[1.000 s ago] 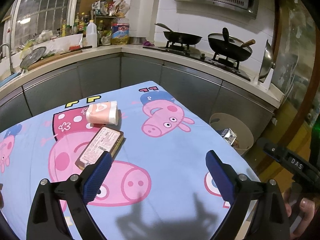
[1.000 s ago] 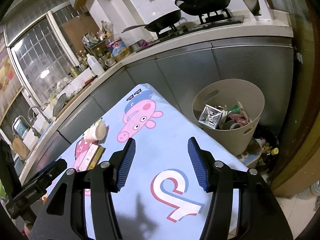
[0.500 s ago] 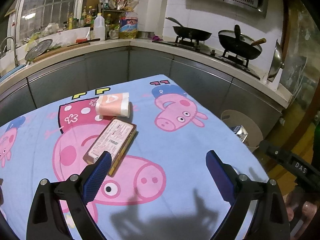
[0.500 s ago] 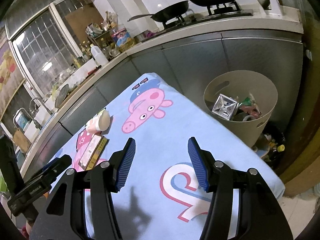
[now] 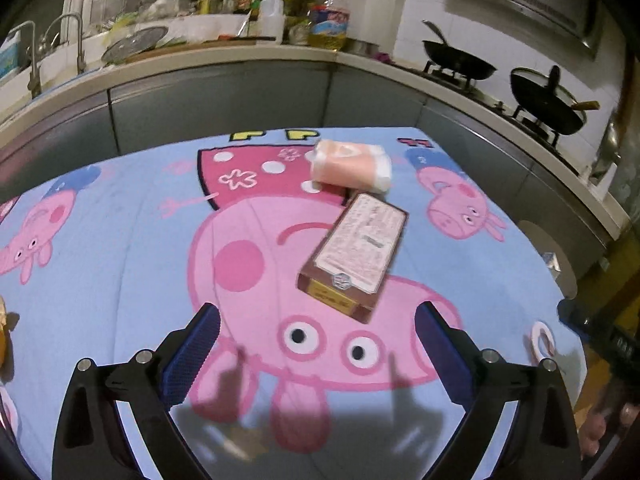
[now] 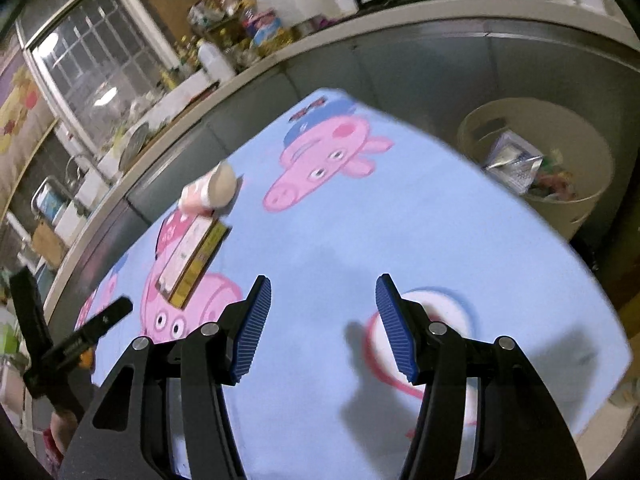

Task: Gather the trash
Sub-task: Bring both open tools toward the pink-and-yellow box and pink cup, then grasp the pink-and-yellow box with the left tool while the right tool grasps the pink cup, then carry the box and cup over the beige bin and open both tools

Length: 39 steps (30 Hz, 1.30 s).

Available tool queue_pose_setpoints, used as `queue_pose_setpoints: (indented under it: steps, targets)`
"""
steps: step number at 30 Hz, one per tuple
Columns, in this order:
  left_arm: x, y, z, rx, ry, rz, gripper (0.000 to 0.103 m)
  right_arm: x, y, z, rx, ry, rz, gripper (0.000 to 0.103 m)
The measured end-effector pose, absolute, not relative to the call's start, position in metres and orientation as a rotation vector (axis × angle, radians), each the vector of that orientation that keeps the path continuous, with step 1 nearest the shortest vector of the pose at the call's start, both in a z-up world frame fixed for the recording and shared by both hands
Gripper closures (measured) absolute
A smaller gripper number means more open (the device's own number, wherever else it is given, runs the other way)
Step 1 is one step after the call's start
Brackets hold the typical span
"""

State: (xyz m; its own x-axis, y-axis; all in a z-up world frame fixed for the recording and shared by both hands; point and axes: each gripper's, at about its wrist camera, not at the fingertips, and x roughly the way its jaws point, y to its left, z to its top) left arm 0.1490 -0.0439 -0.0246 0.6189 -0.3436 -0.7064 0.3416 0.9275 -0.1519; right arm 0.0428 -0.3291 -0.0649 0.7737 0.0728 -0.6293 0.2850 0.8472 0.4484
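Note:
A flat brown box (image 5: 356, 252) with a pink label lies on the cartoon-pig tablecloth (image 5: 120, 248), with a pink and white tissue pack (image 5: 350, 166) just beyond it. My left gripper (image 5: 318, 354) is open and empty, a little short of the box. In the right wrist view the box (image 6: 192, 260) and the tissue pack (image 6: 210, 190) lie to the left; my right gripper (image 6: 324, 322) is open and empty above the cloth. A beige bin (image 6: 540, 172) holding trash stands beyond the table's right edge.
A grey kitchen counter (image 5: 240, 76) wraps around behind the table, with bottles, a sink and two woks (image 5: 544, 104) on the stove. The bin's rim (image 5: 548, 256) shows past the table's right edge. The other gripper's body (image 6: 64, 348) shows at lower left.
Both grippers have swung left toward the box and tissue pack. The left gripper has come closer to the box. Both stay open.

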Motion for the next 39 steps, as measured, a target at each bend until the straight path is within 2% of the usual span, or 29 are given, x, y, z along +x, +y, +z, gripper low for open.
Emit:
queue_pose_setpoints:
  steps: [11,13,14,19,21,22,23,24,28,32,39]
  targets:
    - [0.196,-0.119,-0.049,0.238,0.812,-0.447,0.004,0.165,-0.298,-0.044,0.501,0.748,0.155,0.048]
    - [0.206,-0.122,-0.058,0.233,0.843,-0.436,0.011,0.198,-0.299,-0.041,0.529,0.75,0.202,0.048]
    - [0.209,-0.121,-0.061,0.228,0.86,-0.427,0.027,0.212,-0.299,-0.041,0.531,0.754,0.217,0.049]
    - [0.2,-0.114,-0.063,0.24,0.848,-0.431,0.041,0.282,-0.291,-0.054,0.589,0.83,0.305,0.052]
    - [0.193,-0.108,-0.063,0.225,0.856,-0.429,0.043,0.302,-0.287,-0.062,0.621,0.849,0.33,0.059]
    - [0.191,-0.106,-0.063,0.217,0.859,-0.426,0.044,0.308,-0.284,-0.065,0.628,0.855,0.341,0.068]
    - [0.188,-0.103,-0.063,0.208,0.863,-0.421,0.044,0.31,-0.282,-0.067,0.631,0.859,0.354,0.086]
    - [0.185,-0.099,-0.063,0.199,0.866,-0.415,0.044,0.315,-0.277,-0.07,0.638,0.867,0.388,0.089]
    - [0.171,-0.088,-0.056,0.157,0.878,-0.413,0.045,0.293,-0.275,-0.057,0.621,0.819,0.409,0.1]
    - [0.163,-0.105,-0.037,0.149,0.862,-0.481,0.045,0.245,-0.296,-0.036,0.553,0.743,0.357,0.1]
    - [0.153,-0.197,-0.006,0.117,0.876,-0.746,0.045,0.109,-0.423,-0.004,0.46,0.559,0.036,0.1]
